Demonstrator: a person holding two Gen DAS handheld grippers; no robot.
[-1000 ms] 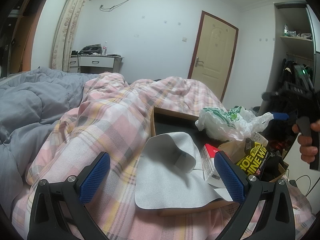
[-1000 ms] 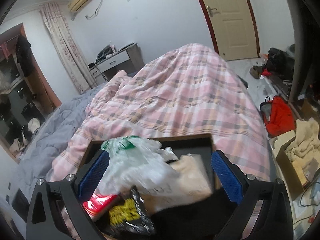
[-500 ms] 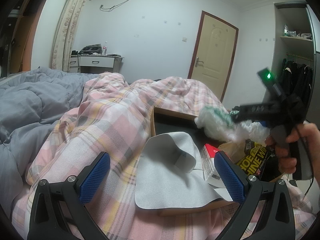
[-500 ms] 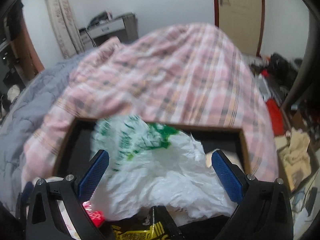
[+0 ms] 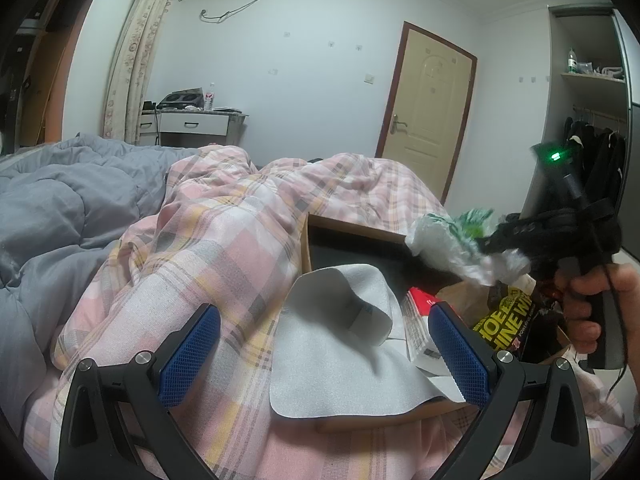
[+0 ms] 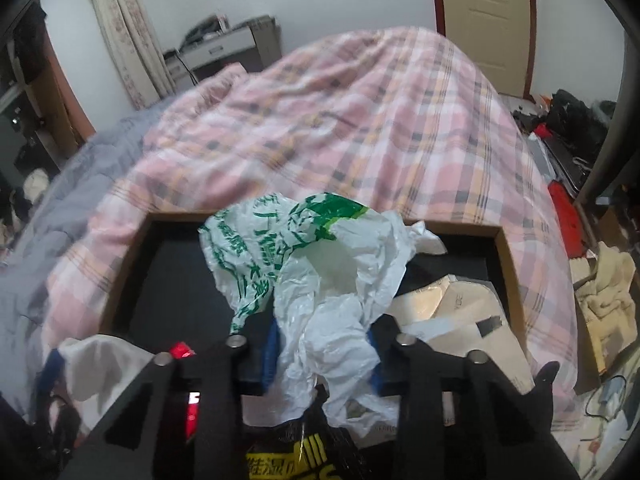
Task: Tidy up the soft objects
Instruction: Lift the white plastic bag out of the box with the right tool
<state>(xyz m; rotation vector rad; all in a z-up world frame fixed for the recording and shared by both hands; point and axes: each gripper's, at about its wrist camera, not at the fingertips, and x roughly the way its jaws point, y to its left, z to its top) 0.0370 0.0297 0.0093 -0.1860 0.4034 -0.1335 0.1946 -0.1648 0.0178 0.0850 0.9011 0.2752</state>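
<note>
A crumpled white plastic bag with green print (image 6: 316, 264) rises out of the shallow brown-rimmed tray (image 6: 510, 264) on the pink plaid quilt (image 6: 360, 120). The right gripper (image 6: 322, 354) has just been closing, and its blue pads now pinch the bag's near end between them. Under it lie a black and yellow packet (image 6: 304, 460) and a tan paper bag (image 6: 452, 312). The left gripper (image 5: 324, 354) hangs with jaws wide and empty over the near left corner, where a grey cloth (image 5: 340, 344) drapes over the tray's edge.
</note>
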